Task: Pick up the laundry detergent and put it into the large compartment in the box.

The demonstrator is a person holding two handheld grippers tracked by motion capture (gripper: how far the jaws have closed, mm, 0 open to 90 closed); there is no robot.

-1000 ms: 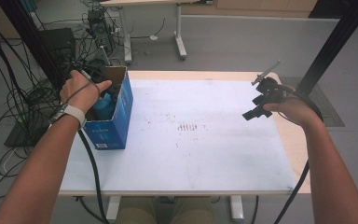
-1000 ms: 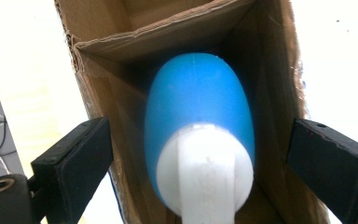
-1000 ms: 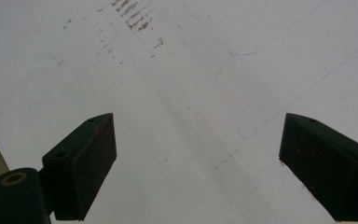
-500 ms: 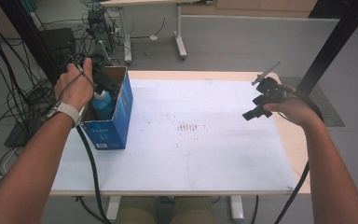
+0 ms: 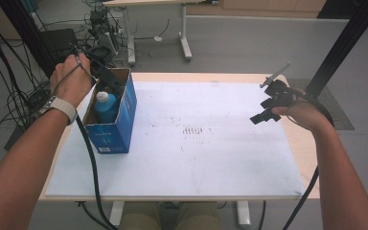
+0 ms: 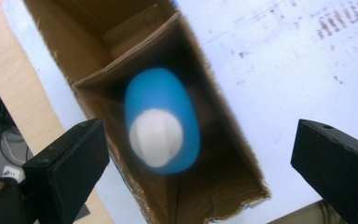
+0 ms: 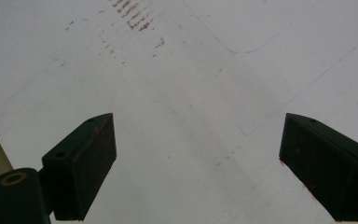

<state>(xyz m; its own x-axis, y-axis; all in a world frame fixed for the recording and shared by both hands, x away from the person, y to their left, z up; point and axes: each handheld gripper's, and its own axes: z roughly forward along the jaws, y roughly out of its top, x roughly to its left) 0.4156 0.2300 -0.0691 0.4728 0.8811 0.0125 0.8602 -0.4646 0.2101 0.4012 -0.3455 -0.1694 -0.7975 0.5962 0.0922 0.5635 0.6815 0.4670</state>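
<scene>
High view. Left hand-held gripper (image 5: 106, 76) sits at upper left, above the open top of a blue cardboard box (image 5: 117, 128) with a brown inner face. A blue plastic bottle (image 5: 106, 106) with a white cap stands upright inside the box, apart from the jaws. The box rests at the left edge of the bench (image 5: 211, 158), whose white, matte sheet is smudged with reddish-brown marks at centre; a pale wood rim shows around it. Right hand-held gripper (image 5: 264, 115) hangs at right of frame over the sheet, black and angular, holding nothing.

Left gripper view. Two black block jaws stand wide apart at lower left and lower right, released; they have just been opening, with nothing pressed between them. Below them, centre frame, is the bottle, a blurred rounded blue body with a round white cap, within creased brown corrugated walls.

Right gripper view. Jaws spread wide, released, with reddish scuffs on the pads. Beneath lies the bare white sheet with faint pencil-thin lines and rusty dashes at upper left.
</scene>
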